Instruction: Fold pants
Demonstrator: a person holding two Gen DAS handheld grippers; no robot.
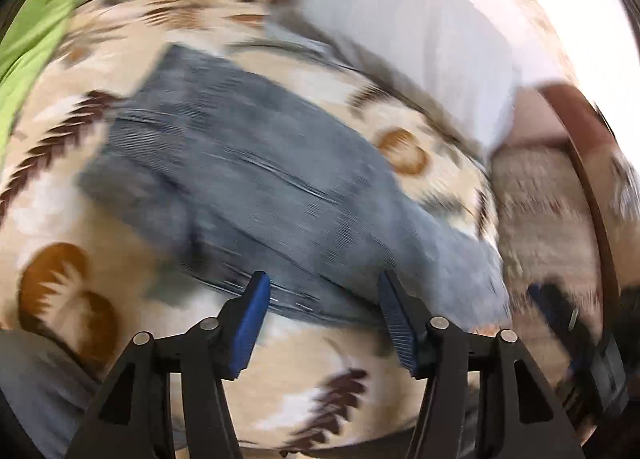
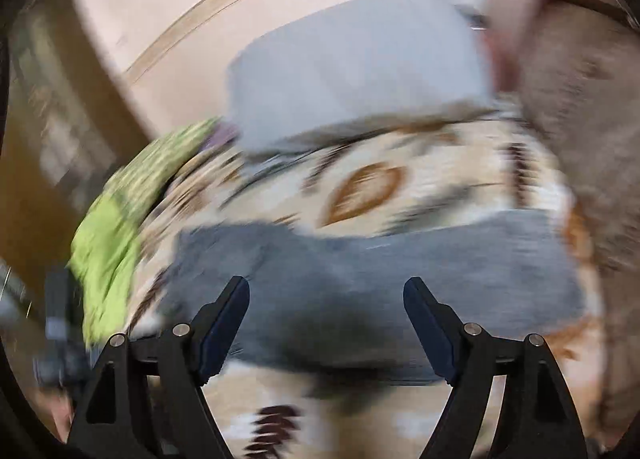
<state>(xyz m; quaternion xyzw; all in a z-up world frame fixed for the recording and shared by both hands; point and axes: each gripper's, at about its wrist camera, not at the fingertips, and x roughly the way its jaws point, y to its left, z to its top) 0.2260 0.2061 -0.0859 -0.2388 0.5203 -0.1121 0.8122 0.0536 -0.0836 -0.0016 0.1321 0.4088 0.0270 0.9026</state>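
A cream blanket (image 1: 100,219) with brown leaf and feather prints covers the bed. On it lie the pants (image 1: 248,187), blue-grey denim folded into a long, thick band. Beyond them sits a pale grey folded stack (image 1: 400,31), and a lime-green cloth (image 2: 108,243) bunches at the edge. Both views are blurred. The left gripper (image 1: 324,323) and right gripper (image 2: 326,323) gape wide over the denim, holding nothing.

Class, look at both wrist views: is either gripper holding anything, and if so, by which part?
Nothing is held. The left gripper and right gripper are both open above the folded pants.
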